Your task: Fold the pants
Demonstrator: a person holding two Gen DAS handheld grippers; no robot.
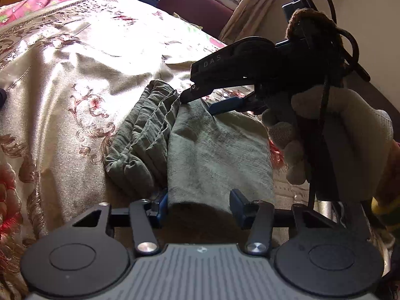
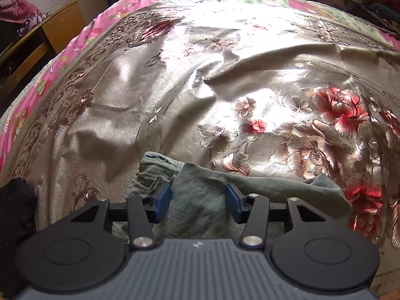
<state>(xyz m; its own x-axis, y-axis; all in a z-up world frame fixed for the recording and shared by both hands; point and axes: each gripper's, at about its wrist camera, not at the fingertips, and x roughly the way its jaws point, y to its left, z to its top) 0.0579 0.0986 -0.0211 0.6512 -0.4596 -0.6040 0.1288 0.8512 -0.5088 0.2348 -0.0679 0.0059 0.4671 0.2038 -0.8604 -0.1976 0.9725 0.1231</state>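
The grey-green pants lie folded into a compact bundle on the floral bedspread, the gathered waistband on the left. My left gripper is open, its blue-padded fingers straddling the near folded edge. My right gripper, held by a gloved hand, is open at the bundle's far edge, its tips on the cloth. In the right wrist view the right gripper is open over the pants, with a fold between its fingers.
The shiny floral bedspread covers the bed and is wrinkled. A wooden cabinet stands at the far left. A curtain and window are behind the bed. A dark cloth lies at the left edge.
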